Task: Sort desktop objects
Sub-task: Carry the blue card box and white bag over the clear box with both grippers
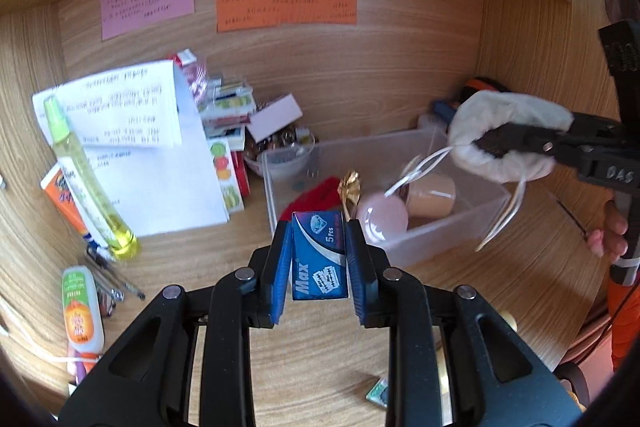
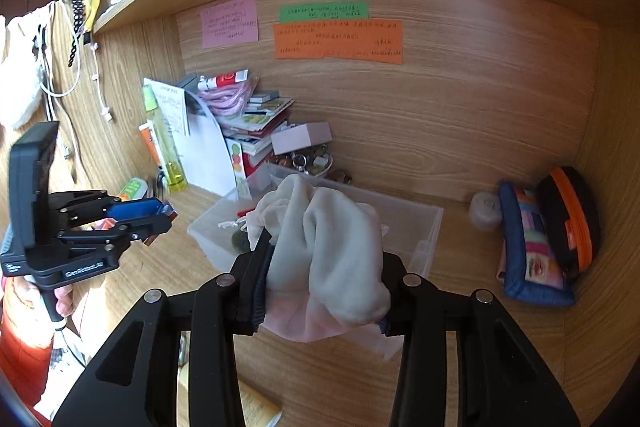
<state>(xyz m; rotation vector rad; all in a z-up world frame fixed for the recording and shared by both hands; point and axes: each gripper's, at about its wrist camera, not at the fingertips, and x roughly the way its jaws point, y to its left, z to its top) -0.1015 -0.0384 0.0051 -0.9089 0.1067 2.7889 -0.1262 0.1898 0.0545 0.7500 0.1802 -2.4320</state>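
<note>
My left gripper (image 1: 319, 239) is shut on a small blue "Max" razor-blade box (image 1: 319, 257), held above the wooden desk just in front of a clear plastic bin (image 1: 448, 231). The bin holds a pink ball (image 1: 382, 219), a tan cup (image 1: 434, 195), a red cloth (image 1: 316, 197) and a gold-wrapped item (image 1: 349, 187). My right gripper (image 2: 320, 267) is shut on a white drawstring pouch (image 2: 332, 243), raised over the bin's (image 2: 428, 227) near side. In the left wrist view the pouch (image 1: 508, 135) hangs to the right with its cords dangling. The left gripper (image 2: 156, 215) shows at the left of the right wrist view.
A yellow-green spray bottle (image 1: 86, 183), white papers (image 1: 160, 163), an orange tube (image 1: 66, 199), a stack of small boxes (image 1: 228, 111) and a bowl of trinkets (image 1: 284, 143) crowd the back left. Patchwork and black-orange pouches (image 2: 552, 227) lie at the right corner. Coloured notes (image 1: 286, 7) hang on the back panel.
</note>
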